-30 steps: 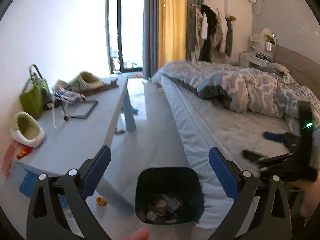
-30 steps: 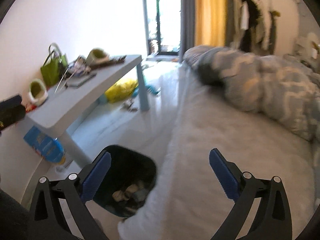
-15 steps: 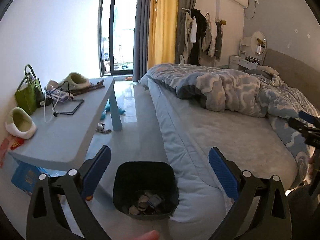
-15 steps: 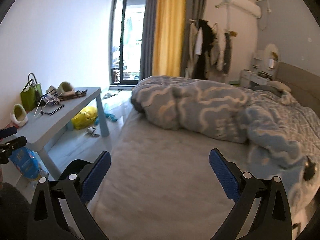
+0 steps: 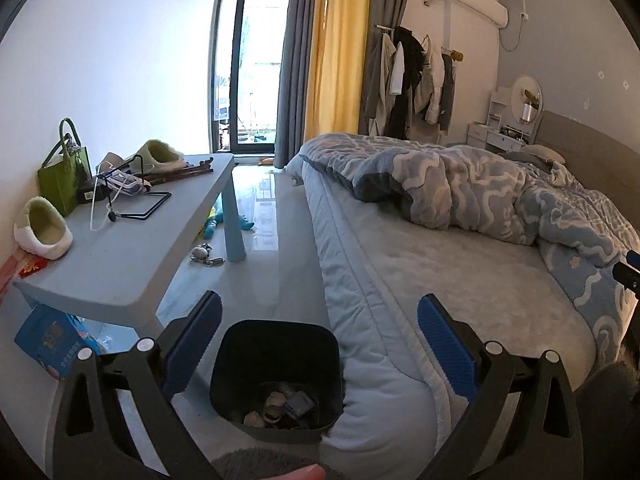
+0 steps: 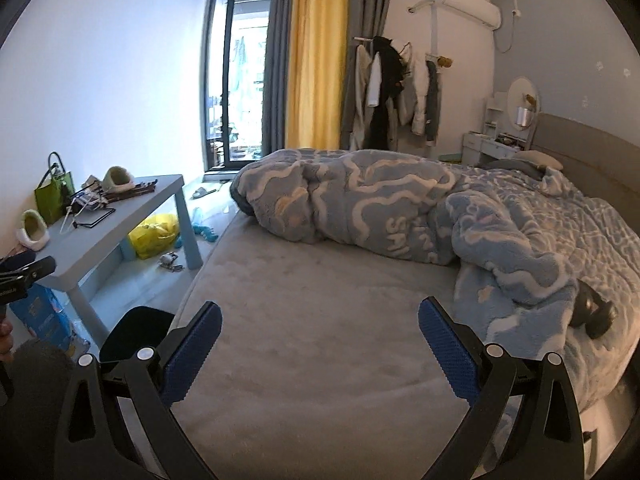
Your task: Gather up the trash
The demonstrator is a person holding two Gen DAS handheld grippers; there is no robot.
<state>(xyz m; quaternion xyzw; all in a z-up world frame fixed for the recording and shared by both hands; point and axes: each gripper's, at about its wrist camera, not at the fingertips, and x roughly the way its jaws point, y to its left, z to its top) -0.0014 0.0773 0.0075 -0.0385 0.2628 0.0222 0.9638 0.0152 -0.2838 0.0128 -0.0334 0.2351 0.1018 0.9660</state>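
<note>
One wide bed fills most of the room, a blue wave-patterned duvet heaped across its far half. Along the white wall stands the pale blue counter, carrying a green bag and two fuzzy slippers. On the floor between counter and bed sits the dark trash bin, touching the mattress edge, with scraps of trash at its bottom. The left gripper hangs just above the bin, jaws spread wide and holding nothing. The right gripper hovers over bare mattress, likewise released and empty.
</note>
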